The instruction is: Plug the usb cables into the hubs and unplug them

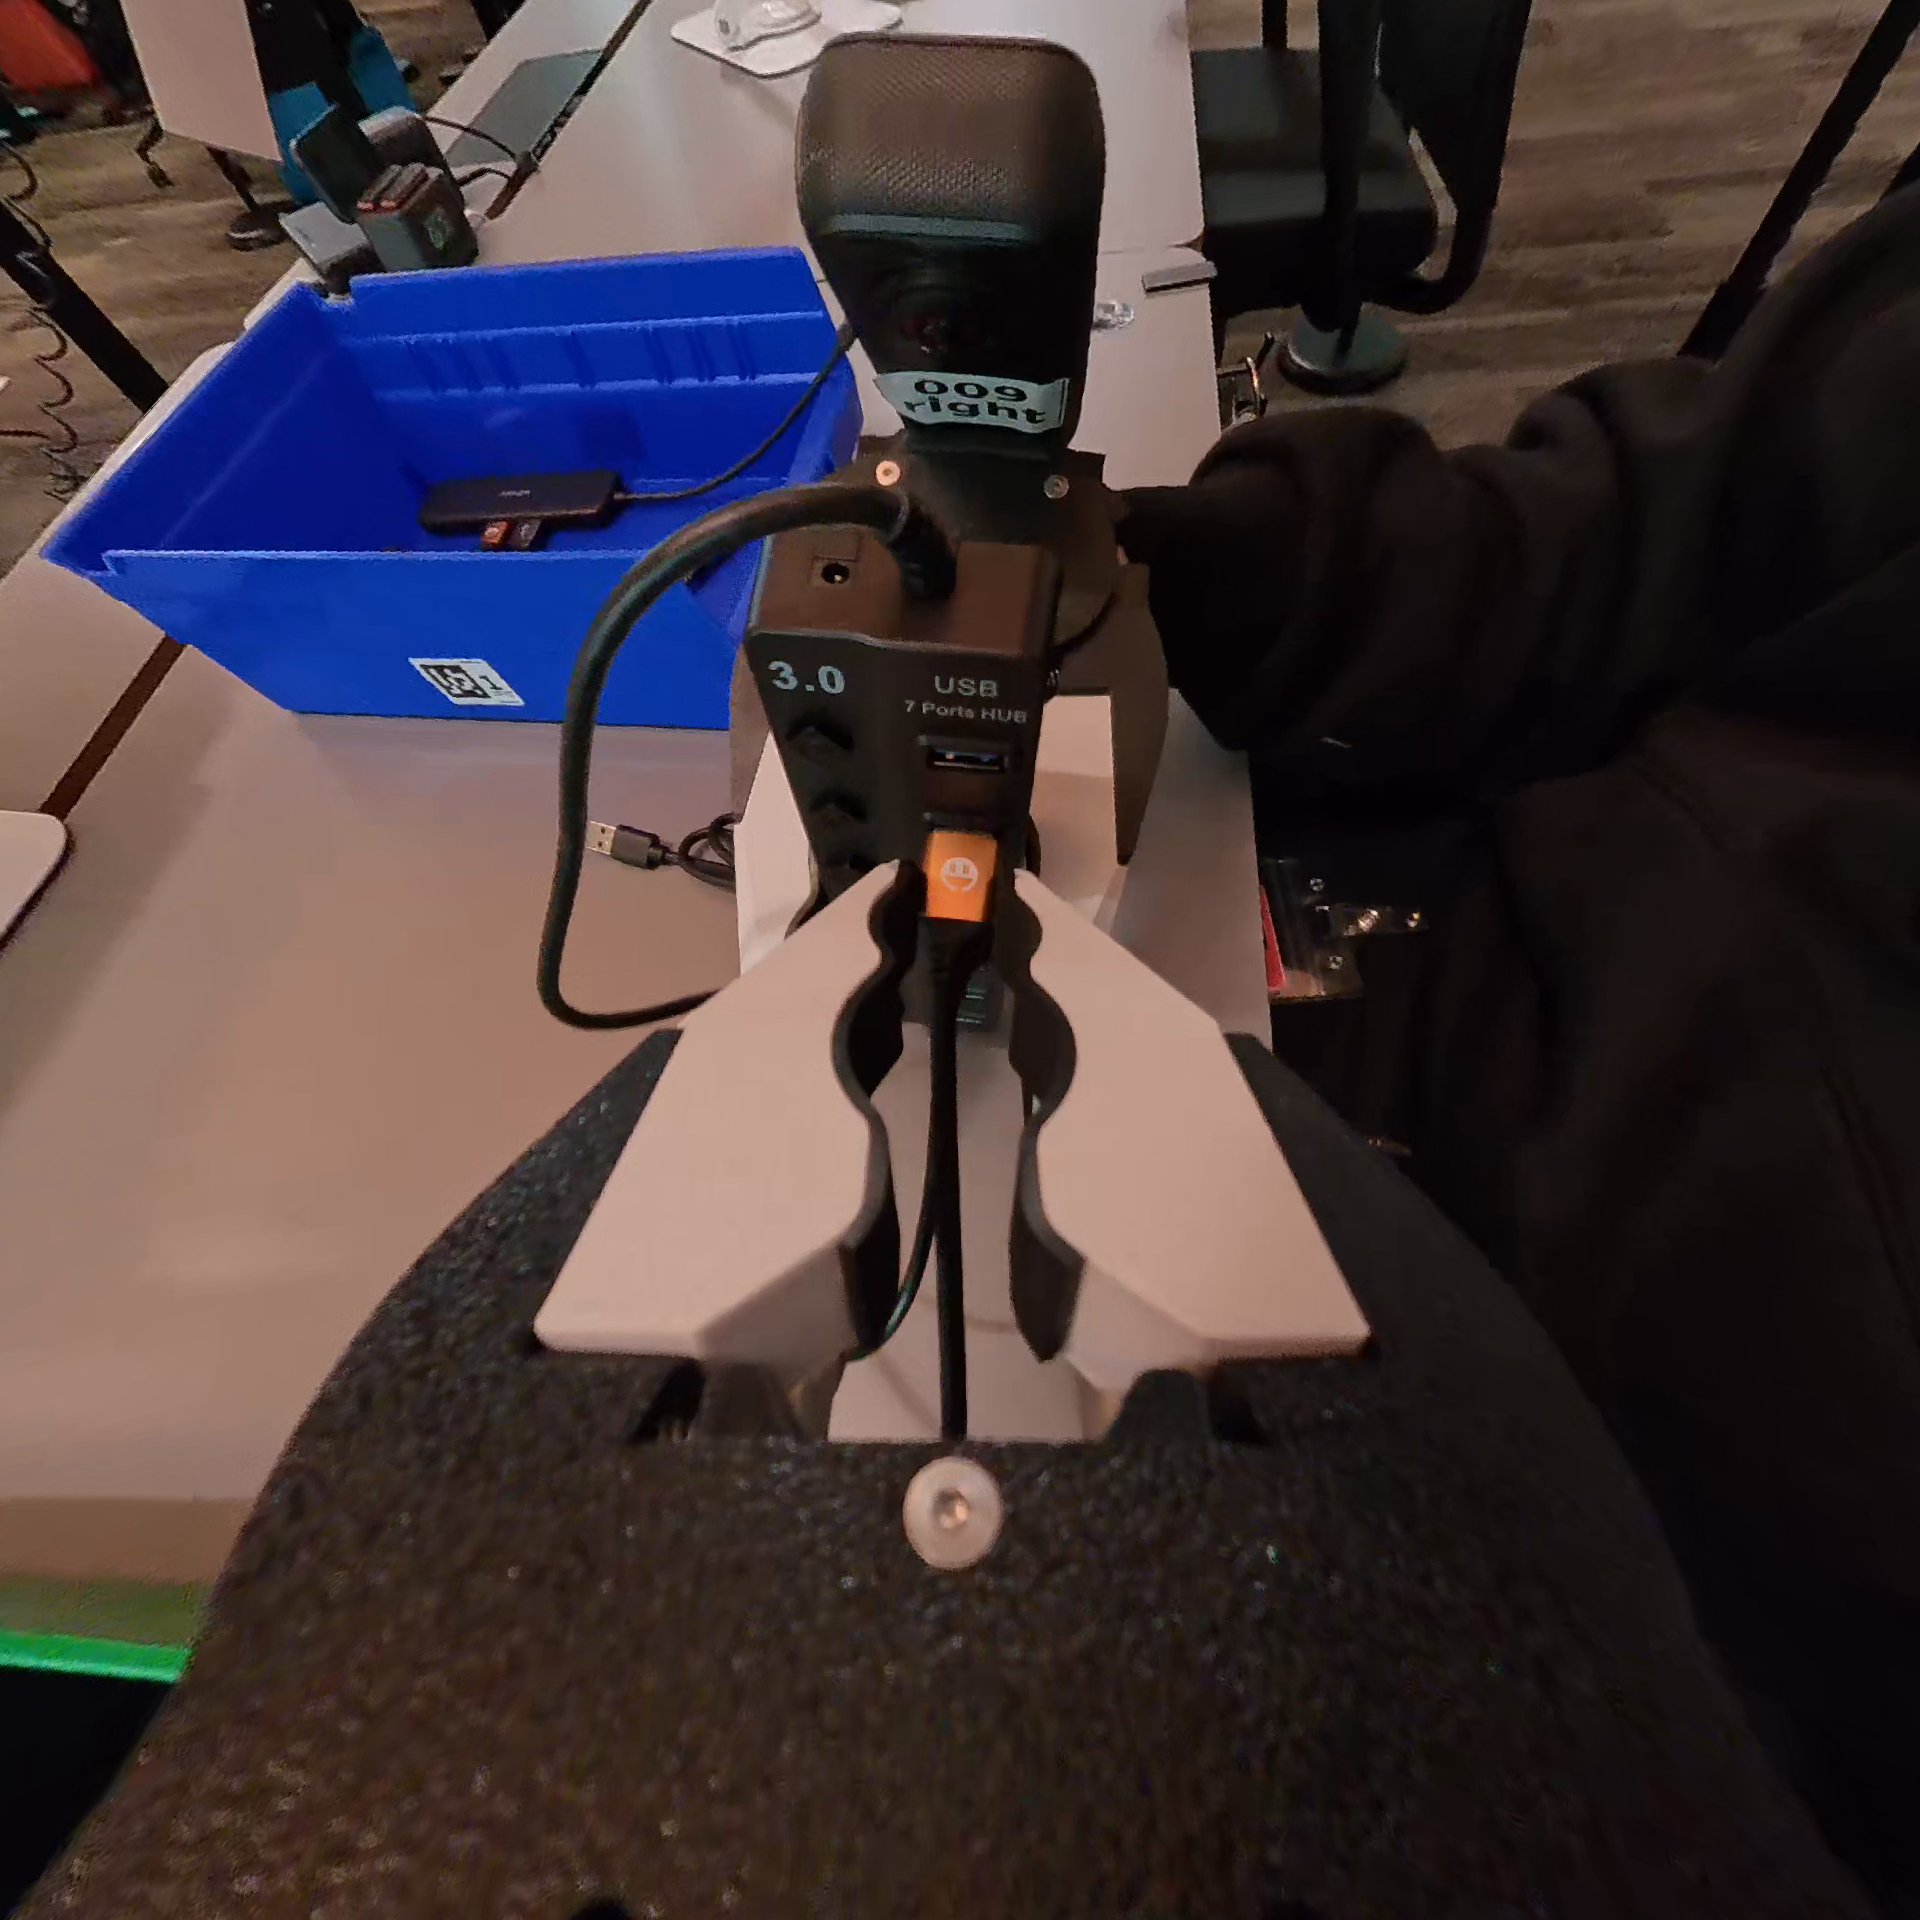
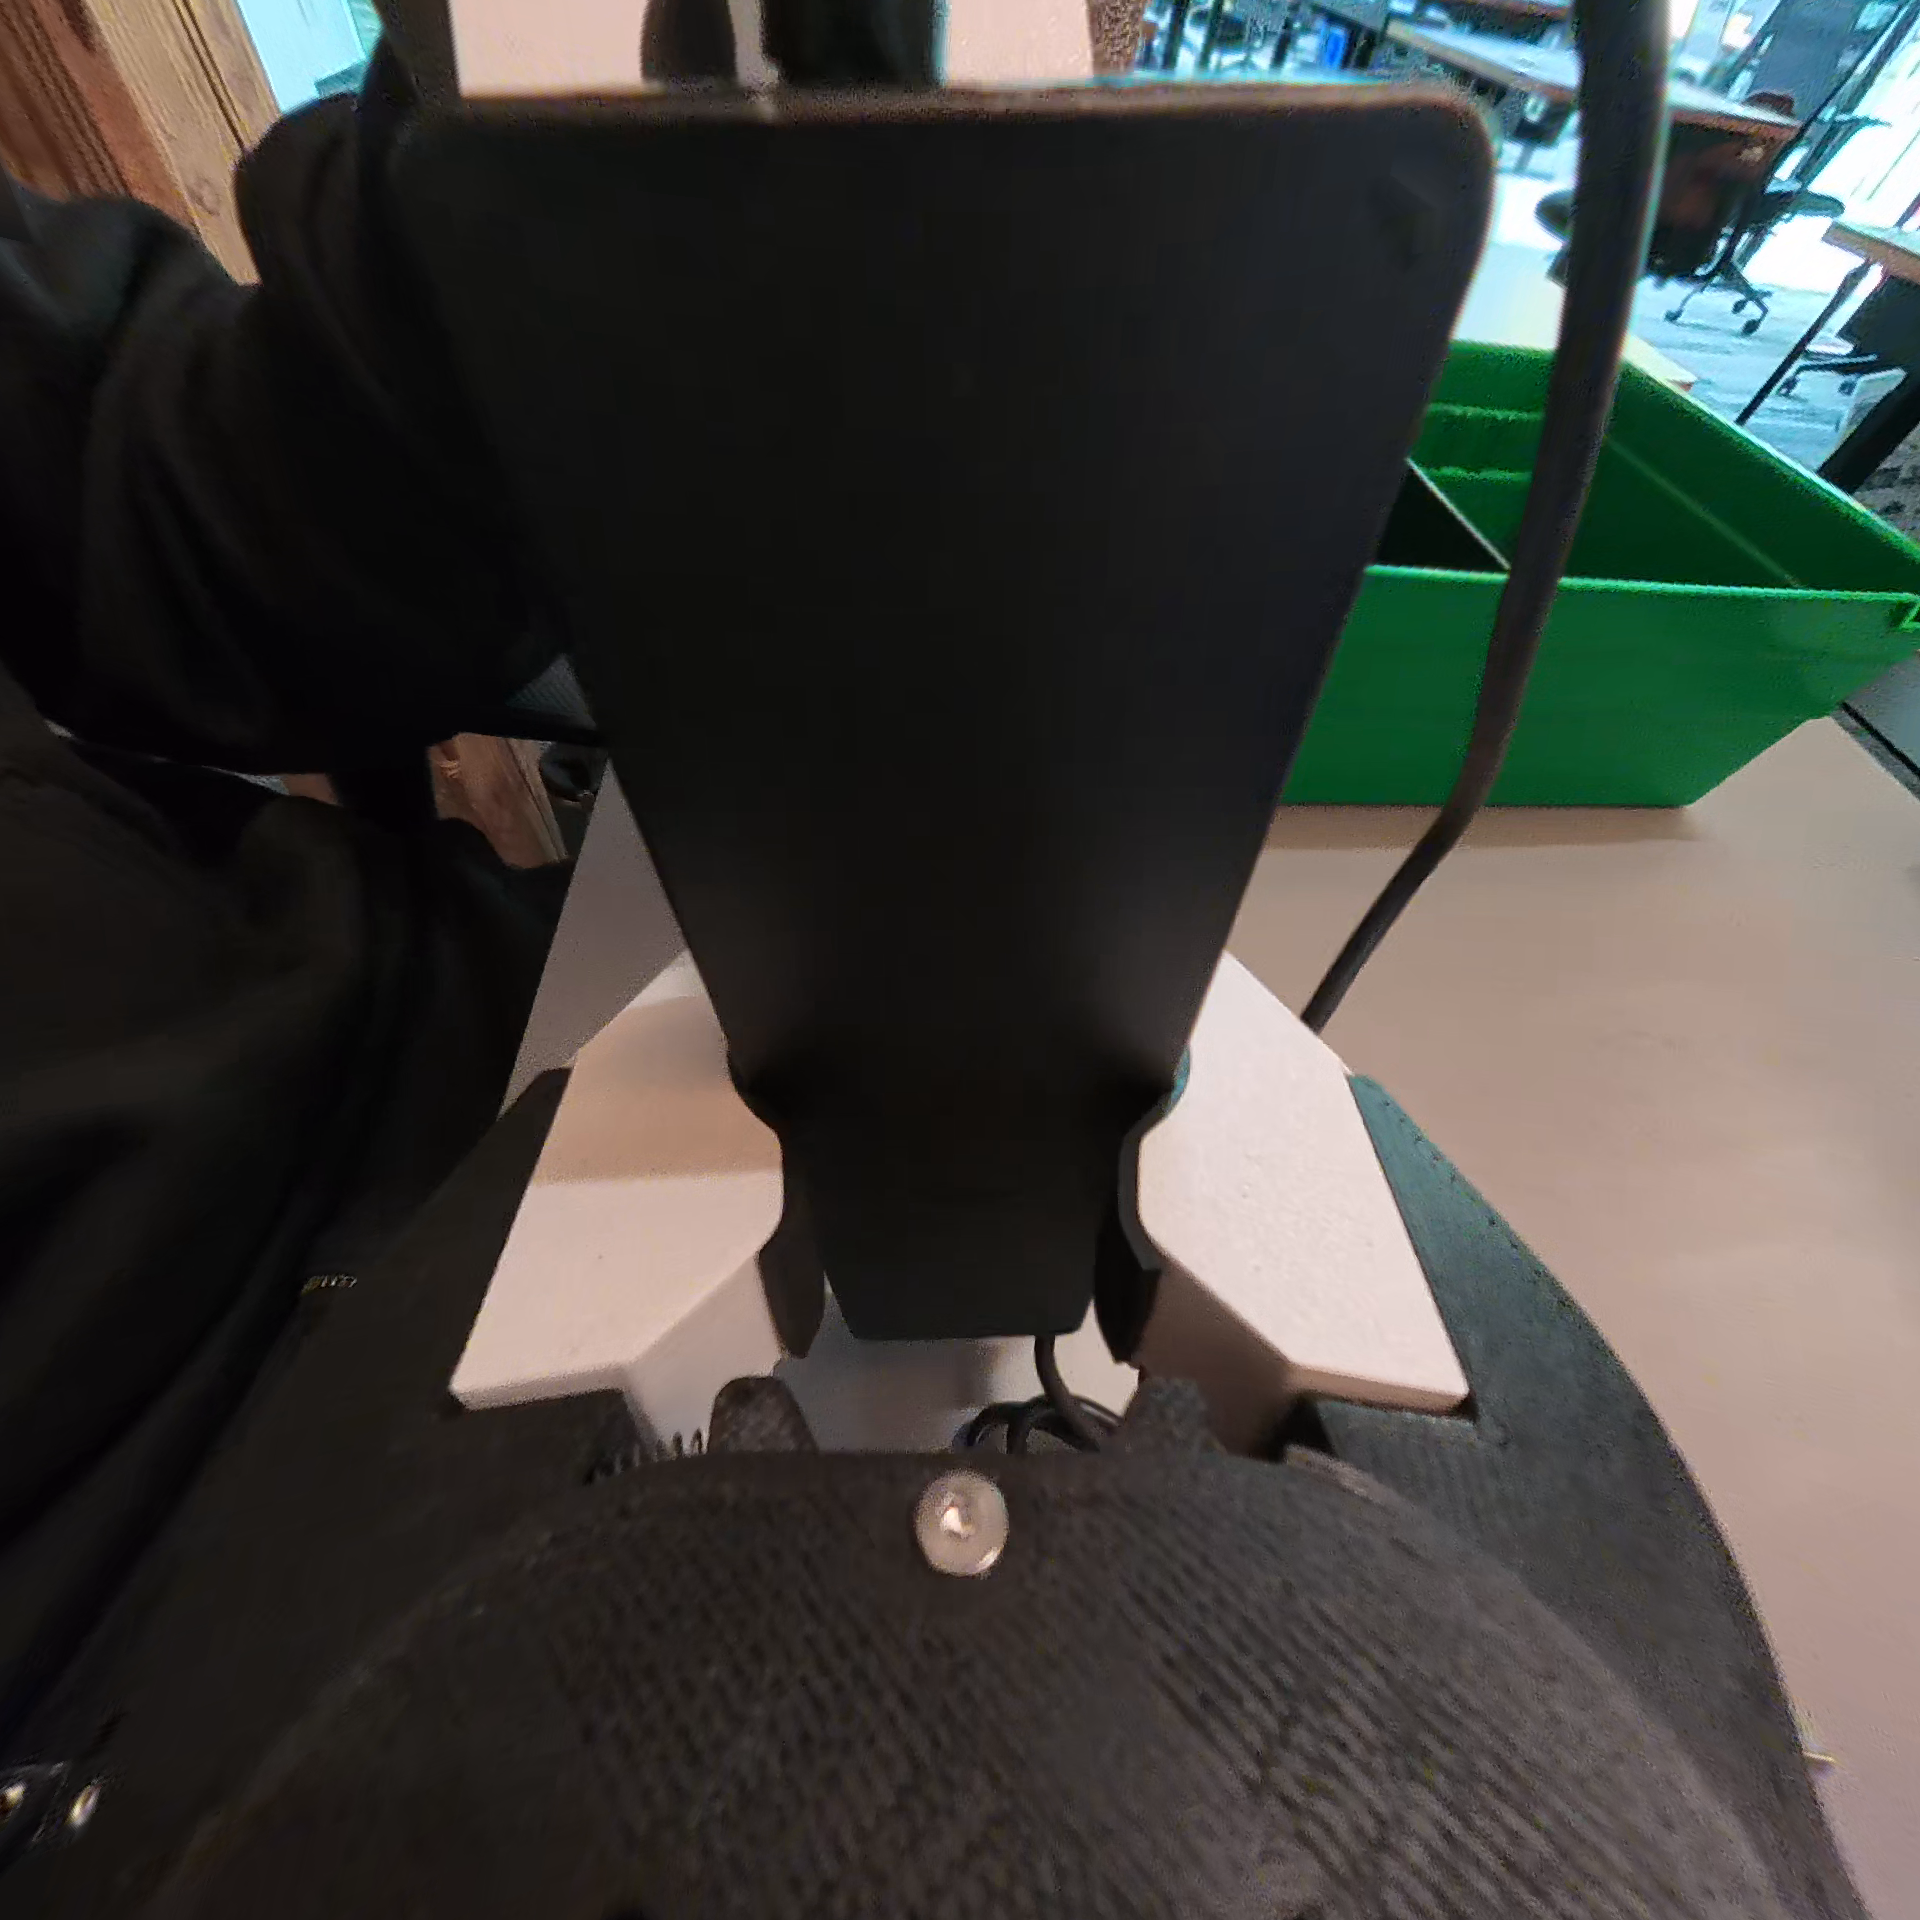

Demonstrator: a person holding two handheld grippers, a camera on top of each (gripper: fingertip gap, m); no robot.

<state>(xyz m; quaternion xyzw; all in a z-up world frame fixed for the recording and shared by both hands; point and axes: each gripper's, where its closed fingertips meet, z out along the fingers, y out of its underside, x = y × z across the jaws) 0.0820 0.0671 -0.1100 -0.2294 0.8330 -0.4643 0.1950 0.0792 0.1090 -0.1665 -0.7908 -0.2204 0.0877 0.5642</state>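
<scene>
A black multi-port USB hub [image 1: 894, 686] stands upright, held at its lower end by my right gripper [image 1: 940, 800], which faces the left wrist camera. In the right wrist view the hub's plain back [image 2: 935, 520] fills the middle, and my right gripper [image 2: 956, 1174] is shut on its narrow end. My left gripper [image 1: 958, 883] is closed around an orange USB plug [image 1: 960, 873] seated in the hub's second port. The plug's black cable [image 1: 948, 1195] runs back between the grey fingers [image 1: 790, 1039]. The port above it is empty.
A blue bin [image 1: 312, 623] at the back left holds a slim black hub [image 1: 520, 499] with small plugs in it. A loose silver USB plug [image 1: 623, 842] lies on the table. The held hub's own cable [image 1: 582, 779] loops down. A green bin [image 2: 1610, 686] stands on the right. A black sleeve [image 1: 1558, 582] is on the right.
</scene>
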